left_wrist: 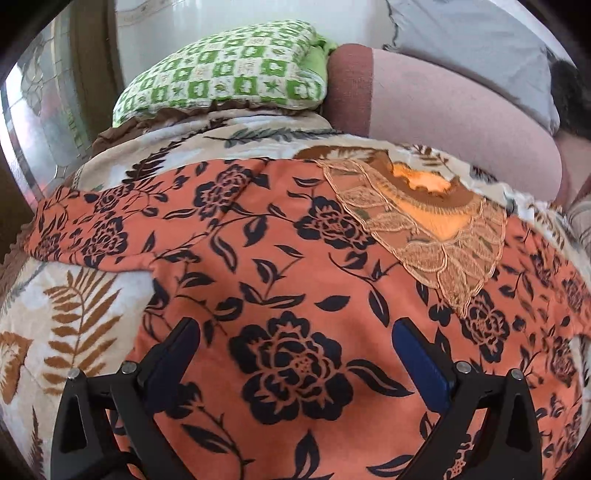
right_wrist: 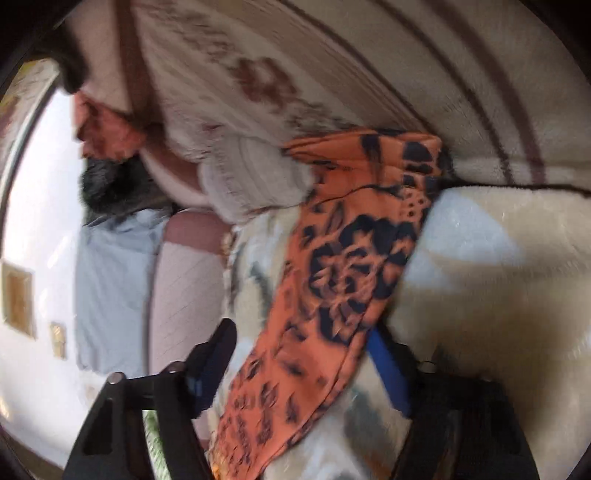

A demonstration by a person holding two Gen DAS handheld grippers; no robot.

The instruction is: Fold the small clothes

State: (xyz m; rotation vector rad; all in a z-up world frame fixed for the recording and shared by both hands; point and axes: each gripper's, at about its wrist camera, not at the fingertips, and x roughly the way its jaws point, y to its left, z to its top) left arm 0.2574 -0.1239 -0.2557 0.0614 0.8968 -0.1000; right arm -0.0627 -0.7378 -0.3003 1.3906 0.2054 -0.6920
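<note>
Orange floral garment (left_wrist: 295, 266) lies spread, front up, on a leaf-print blanket (left_wrist: 74, 295) covering the bed; its lace collar (left_wrist: 424, 236) sits right of centre in the left wrist view and one sleeve runs out to the left edge. Left tongs (left_wrist: 295, 336) hover over the garment's middle, lower centre of frame, jaws released and wide, nothing between them. Right tongs (right_wrist: 303, 350) straddle a sleeve (right_wrist: 343, 266) of the same garment in the lower centre of the right wrist view; cloth passes between the jaws, with a clear gap at the left finger, so not yet clenched by my reading, though the frame is blurred. Risks, as judged: closing on the soft blanket together with the sleeve would drag the bedding along with the fold; a shallow bite on thin fabric could slip out mid-lift; with the body not pinned, pulling the sleeve may skew the whole garment and crease the collar. Surroundings: green-and-white patterned pillow (left_wrist: 221, 70) at upper centre, pink bolster (left_wrist: 443, 110) and a pale grey pillow (left_wrist: 461, 33) at upper right, white wall behind. A striped cream blanket (right_wrist: 369, 74) fills the top of the right view.
</note>
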